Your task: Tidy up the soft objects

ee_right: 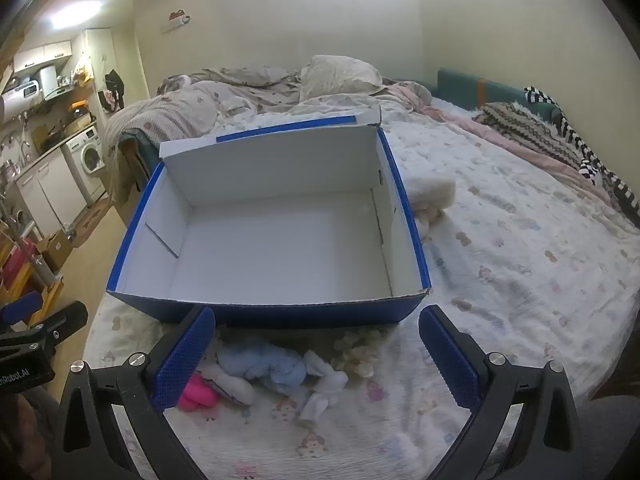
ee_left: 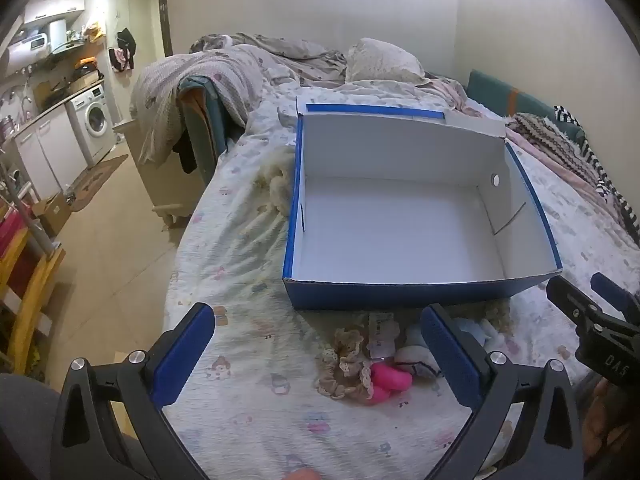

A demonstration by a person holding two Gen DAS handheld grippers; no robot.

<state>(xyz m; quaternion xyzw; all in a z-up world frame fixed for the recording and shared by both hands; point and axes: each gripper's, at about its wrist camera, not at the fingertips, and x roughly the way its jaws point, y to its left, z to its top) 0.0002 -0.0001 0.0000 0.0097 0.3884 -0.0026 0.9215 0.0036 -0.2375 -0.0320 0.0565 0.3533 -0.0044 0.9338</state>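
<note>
Rumpled bedsheet [ee_left: 248,248], soft toys [ee_right: 260,372] heaped between blue box [ee_right: 280,312] and both wide-spread, empty tools.

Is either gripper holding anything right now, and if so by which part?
Nothing is held. The left gripper and right gripper both have open, empty jaws above the small soft toys.

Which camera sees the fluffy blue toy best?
The right wrist view. There the blue plush toy lies in the open between the spread fingers, in front of the blue box. In the left wrist view only a pale blue bit peeks out behind the left gripper's finger.
</note>
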